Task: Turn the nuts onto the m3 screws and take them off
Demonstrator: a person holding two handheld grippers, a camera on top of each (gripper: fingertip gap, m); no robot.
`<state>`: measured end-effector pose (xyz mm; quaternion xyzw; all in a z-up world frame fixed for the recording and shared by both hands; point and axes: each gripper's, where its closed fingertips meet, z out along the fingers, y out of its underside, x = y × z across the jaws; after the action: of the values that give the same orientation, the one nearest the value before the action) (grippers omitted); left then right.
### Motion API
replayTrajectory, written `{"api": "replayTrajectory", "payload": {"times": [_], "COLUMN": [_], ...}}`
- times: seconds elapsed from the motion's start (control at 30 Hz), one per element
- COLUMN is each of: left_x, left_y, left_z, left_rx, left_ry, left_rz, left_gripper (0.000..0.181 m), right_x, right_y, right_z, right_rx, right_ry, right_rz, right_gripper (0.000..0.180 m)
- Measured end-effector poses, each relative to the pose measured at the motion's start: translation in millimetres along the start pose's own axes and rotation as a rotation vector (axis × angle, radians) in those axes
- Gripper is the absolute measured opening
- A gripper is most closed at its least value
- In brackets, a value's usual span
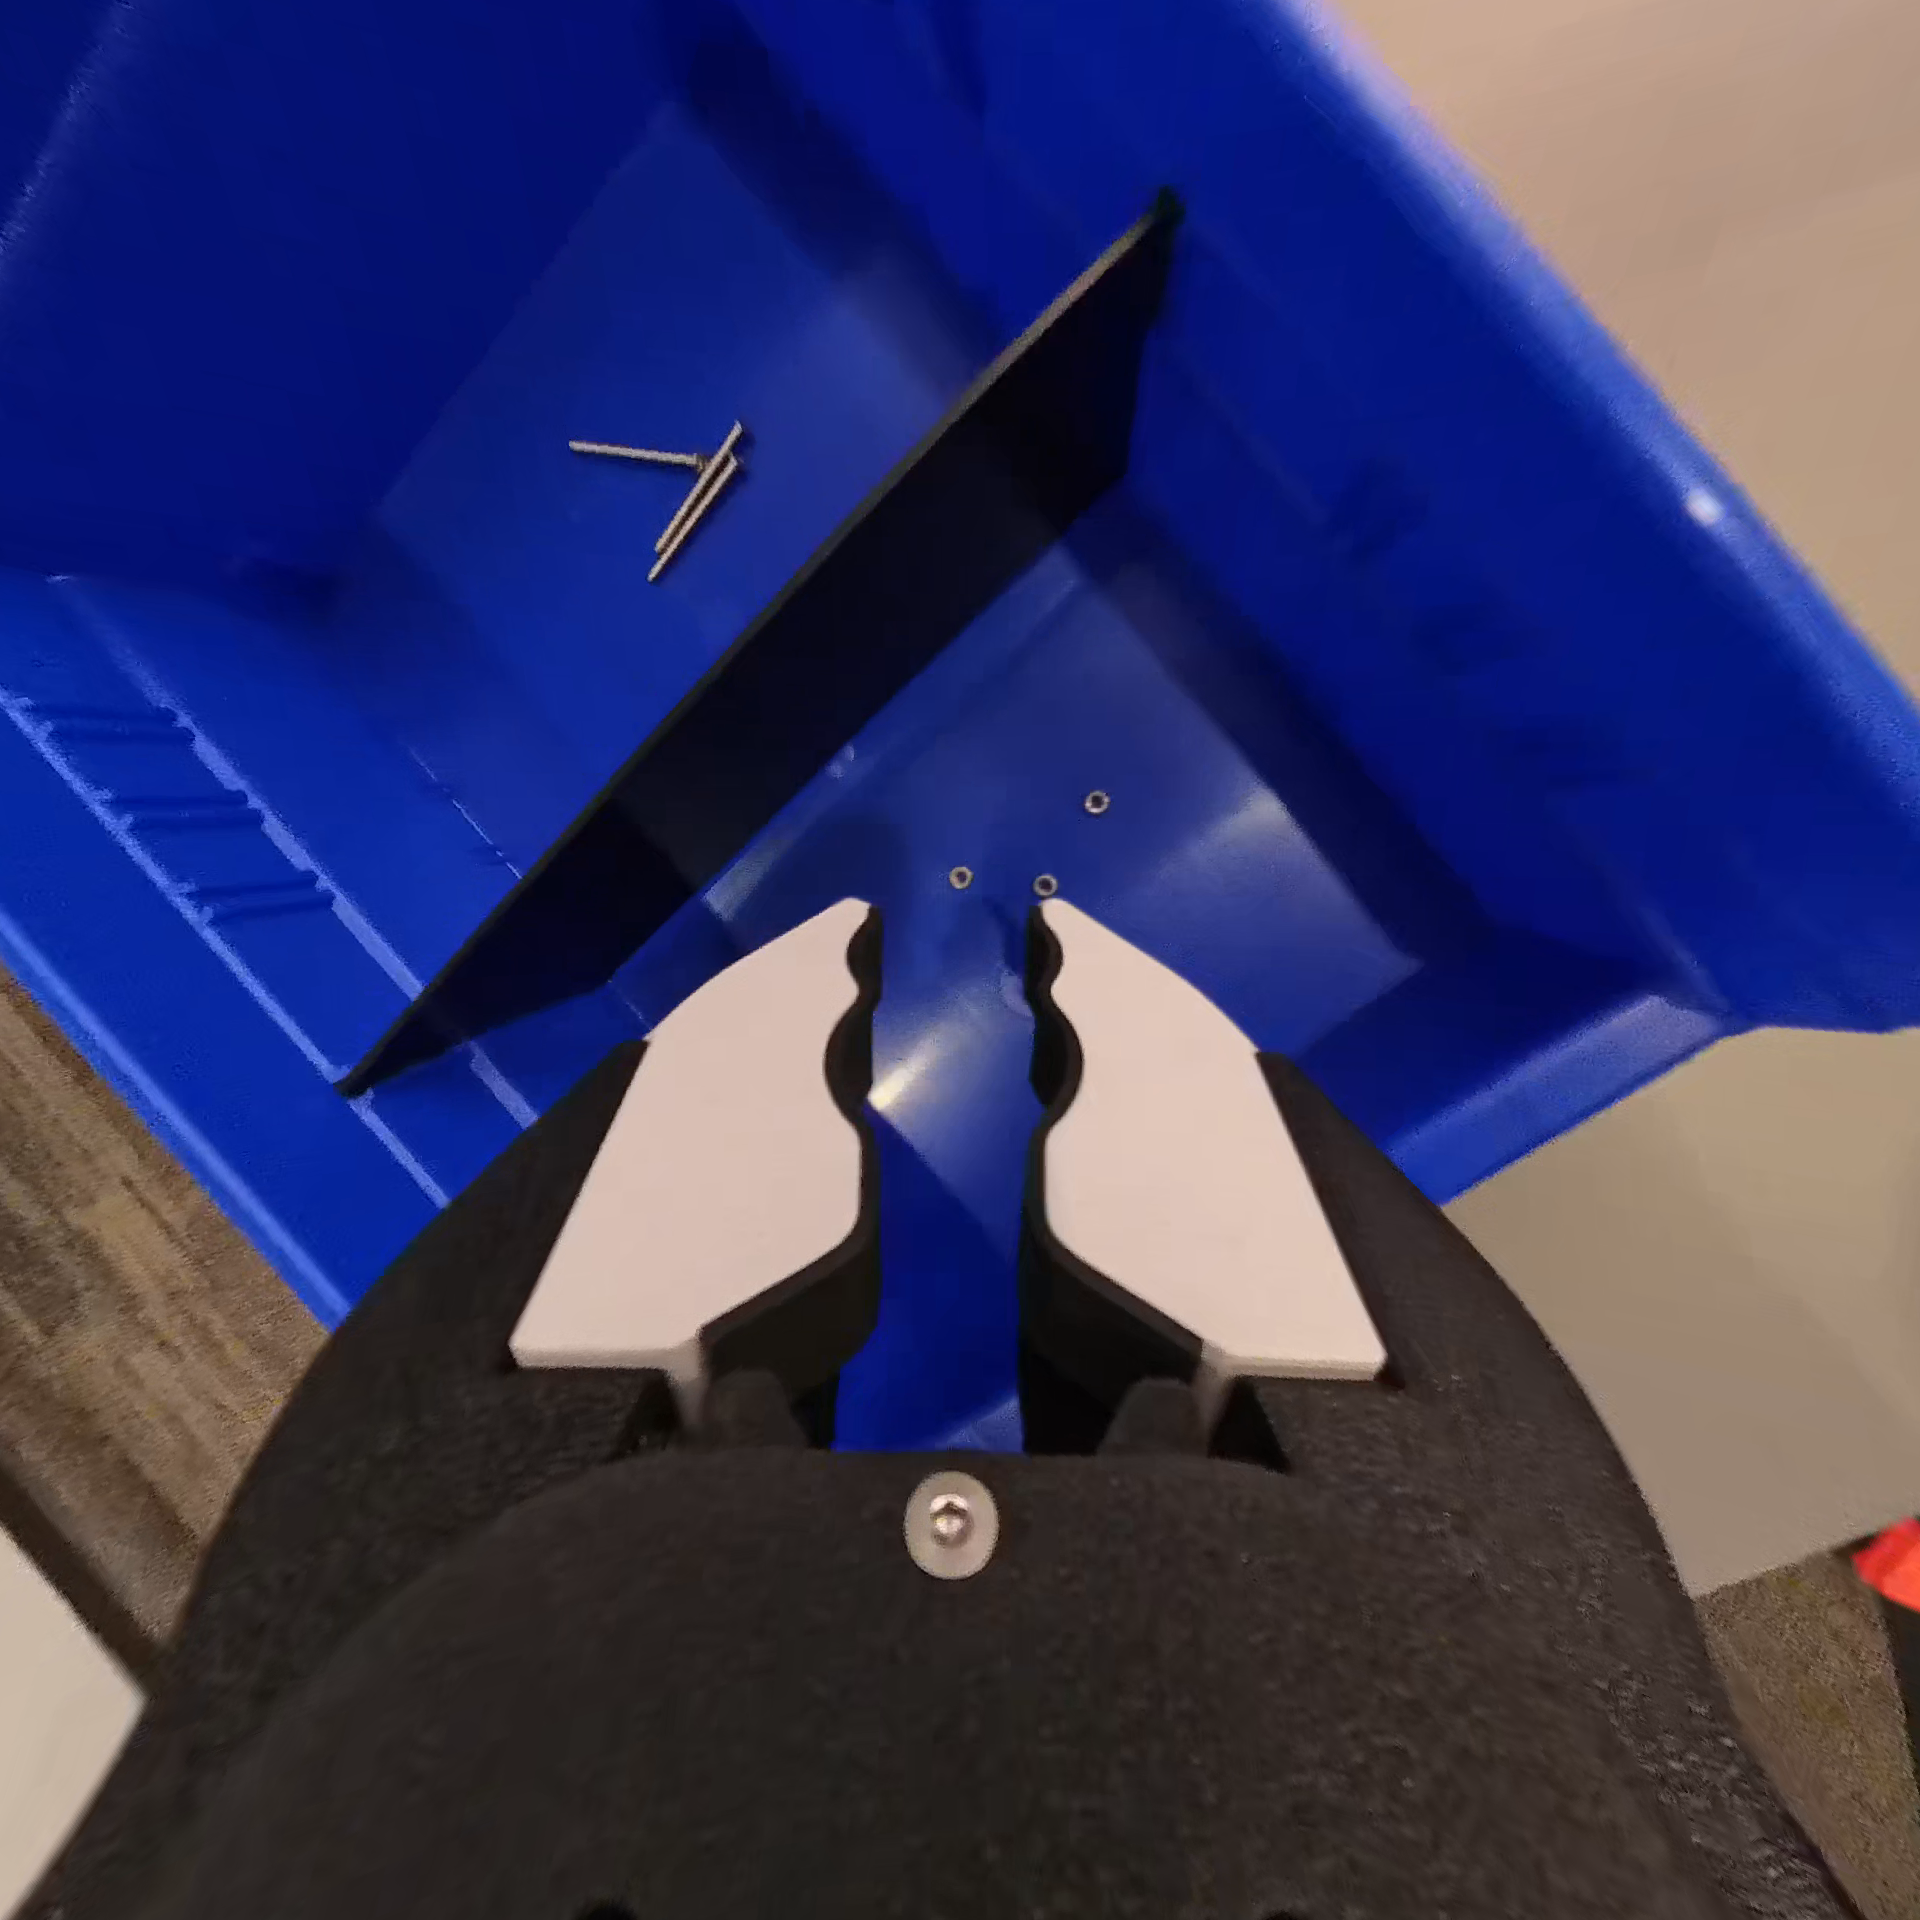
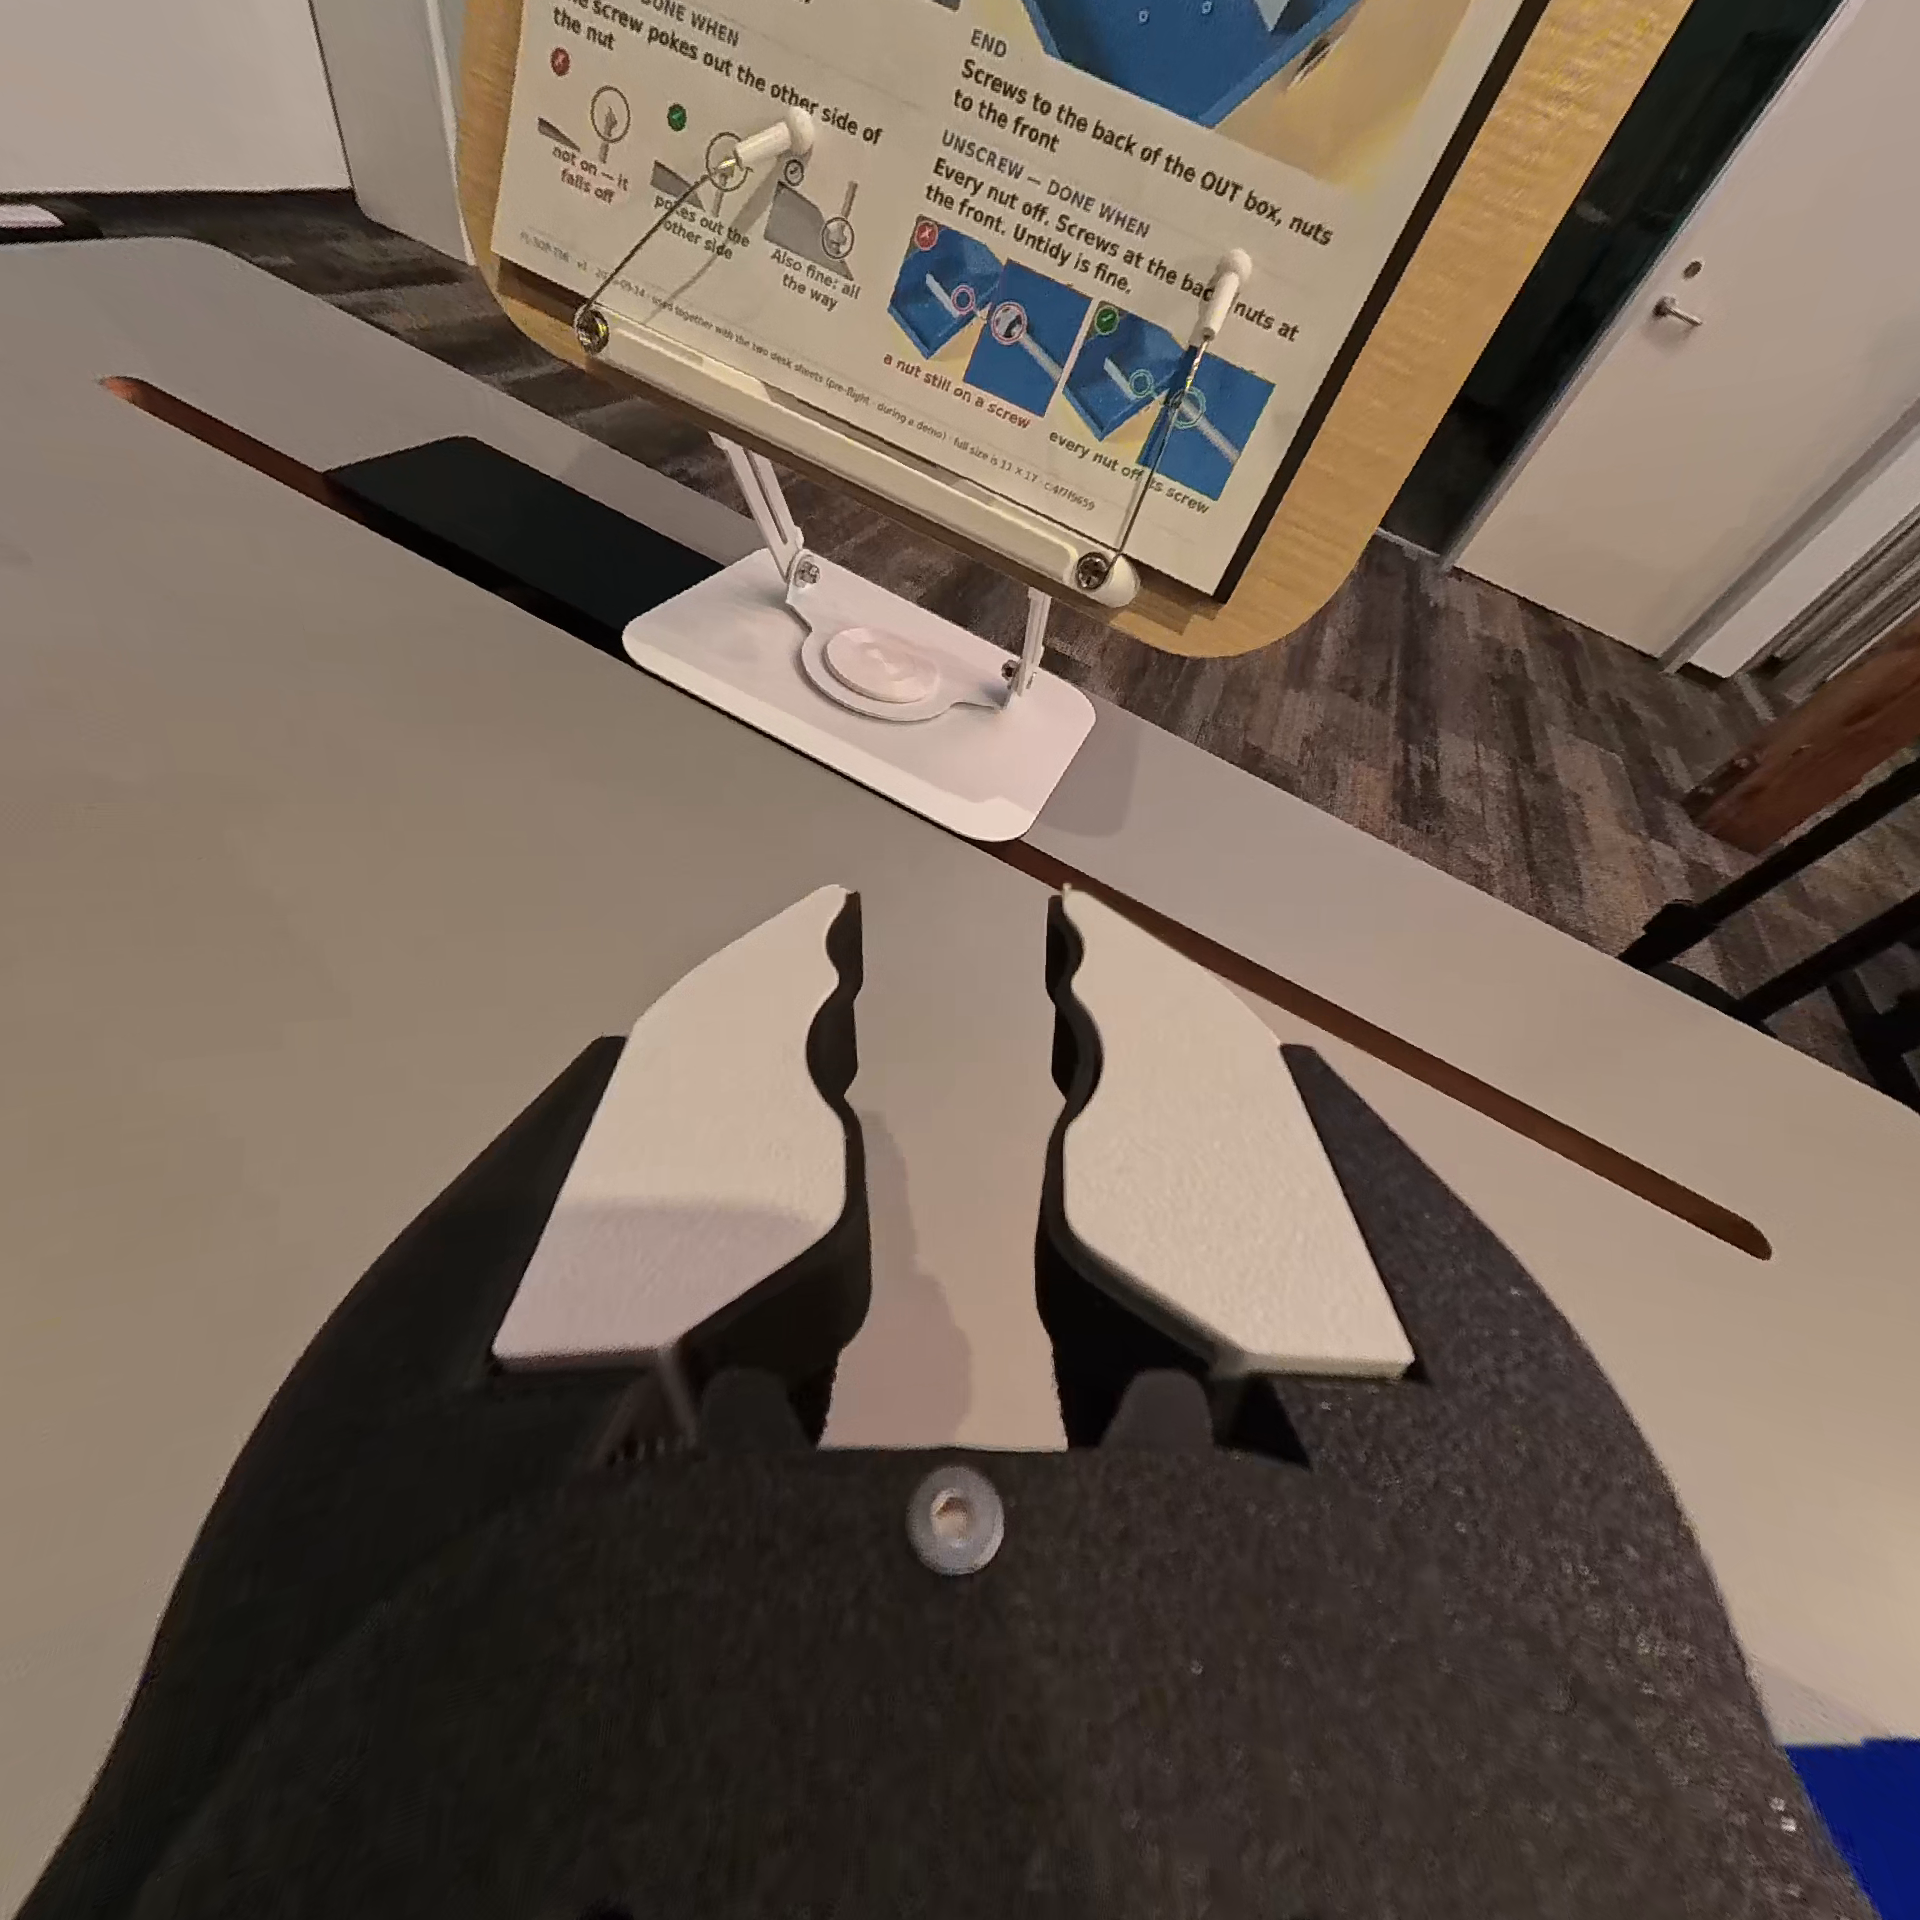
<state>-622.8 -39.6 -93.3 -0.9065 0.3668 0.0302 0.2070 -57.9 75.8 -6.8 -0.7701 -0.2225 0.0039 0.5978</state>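
Note:
In the left wrist view a blue bin [image 1: 1455, 520] is split by a black divider [image 1: 831, 665]. Three thin screws [image 1: 686, 488] lie in the far compartment. Three small nuts lie in the near compartment: one [image 1: 960, 878], one [image 1: 1045, 884] and one [image 1: 1097, 801]. My left gripper [image 1: 954, 914] is open and empty, reaching into the near compartment, its tips just short of the nuts. My right gripper [image 2: 956, 899] is open and empty over the bare grey table [image 2: 312, 831]; no screws or nuts show in that view.
A wooden board with an instruction sheet [image 2: 935, 260] stands on a white stand [image 2: 873, 707] at the table's far edge. A corner of the blue bin [image 2: 1849, 1829] shows at the lower right. Carpet floor [image 1: 114, 1195] lies beside the table. The tips of one gripper are about 60 centimetres away from the tips of the other.

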Motion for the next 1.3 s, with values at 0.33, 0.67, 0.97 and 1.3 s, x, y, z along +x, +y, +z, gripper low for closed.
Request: {"api": "replayTrajectory", "payload": {"times": [0.33,0.67,0.97,1.3], "left_x": [-5,-5,-3,0], "left_y": [16,16,17,18], "left_z": [38,47,50,50], "left_rx": [-0.138,-0.134,-0.131,-0.120], "left_ry": [0.113,0.158,0.190,0.222], "left_rz": [0.084,0.099,0.083,0.057], "left_gripper": [0.024,0.024,0.022,0.011], "right_x": [-3,5,5,6], "right_y": [13,16,18,18], "right_z": [4,-1,-3,-4], "right_rx": [-0.003,-0.001,-0.001,0.004], "right_ry": [-0.052,-0.064,-0.071,-0.069], "right_rz": [0.044,0.086,0.088,0.087], "right_gripper": [0.033,0.033,0.033,0.032]}}
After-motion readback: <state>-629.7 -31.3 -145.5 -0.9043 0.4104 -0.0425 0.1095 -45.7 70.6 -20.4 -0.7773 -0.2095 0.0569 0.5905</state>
